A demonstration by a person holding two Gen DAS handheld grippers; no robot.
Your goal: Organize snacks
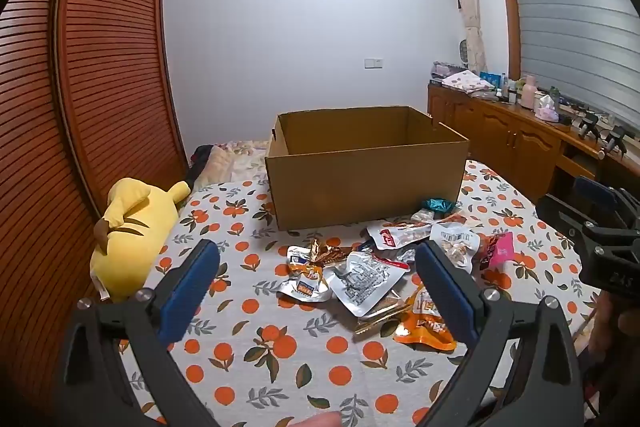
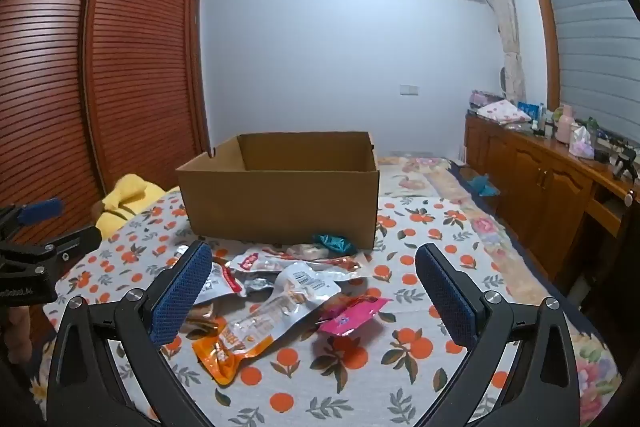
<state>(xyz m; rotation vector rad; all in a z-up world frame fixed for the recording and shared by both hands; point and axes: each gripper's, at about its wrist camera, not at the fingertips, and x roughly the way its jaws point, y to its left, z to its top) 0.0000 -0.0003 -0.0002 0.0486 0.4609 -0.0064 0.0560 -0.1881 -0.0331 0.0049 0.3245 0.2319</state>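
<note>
An open cardboard box (image 1: 366, 179) stands on the orange-patterned bedspread (image 1: 256, 347); it also shows in the right wrist view (image 2: 280, 199). A loose pile of snack packets (image 1: 372, 275) lies in front of it, with silver, orange, pink and teal wrappers; the right wrist view shows the same pile (image 2: 280, 291). My left gripper (image 1: 316, 259) is open and empty, just short of the pile. My right gripper (image 2: 314, 263) is open and empty above the pile; it also shows at the right edge of the left wrist view (image 1: 596, 227).
A yellow plush toy (image 1: 128, 235) lies at the bed's left edge beside a slatted wooden wardrobe (image 1: 80, 67). A wooden sideboard (image 1: 520, 131) with bottles and clutter runs along the right wall under the window.
</note>
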